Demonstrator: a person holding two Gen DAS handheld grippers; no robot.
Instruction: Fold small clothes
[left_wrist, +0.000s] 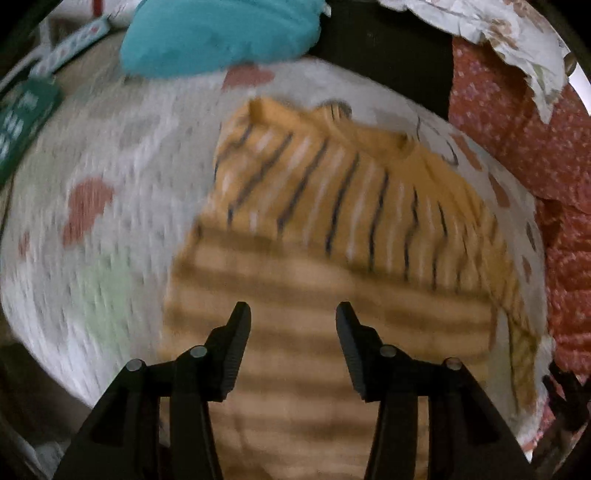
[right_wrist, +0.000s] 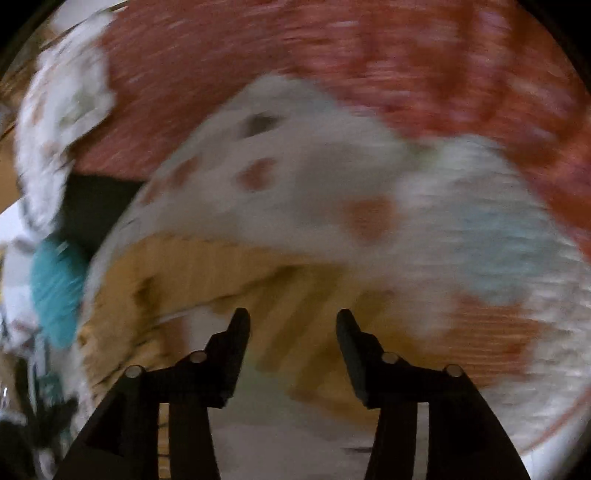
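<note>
A small orange striped shirt (left_wrist: 332, 229) lies on a white quilted mat with red shapes (left_wrist: 110, 206). Its far part is folded over, showing dark and white stripes; the near part lies flat. My left gripper (left_wrist: 293, 314) is open and empty, just above the shirt's near part. In the blurred right wrist view the same orange shirt (right_wrist: 207, 273) lies on the mat (right_wrist: 332, 192). My right gripper (right_wrist: 293, 321) is open and empty over the shirt's edge.
A teal garment (left_wrist: 221, 33) lies at the mat's far edge, also seen in the right wrist view (right_wrist: 55, 291). A red patterned cloth (left_wrist: 524, 147) borders the mat on the right. A white floral cloth (left_wrist: 498, 33) lies behind. A green tag (left_wrist: 22, 122) sits left.
</note>
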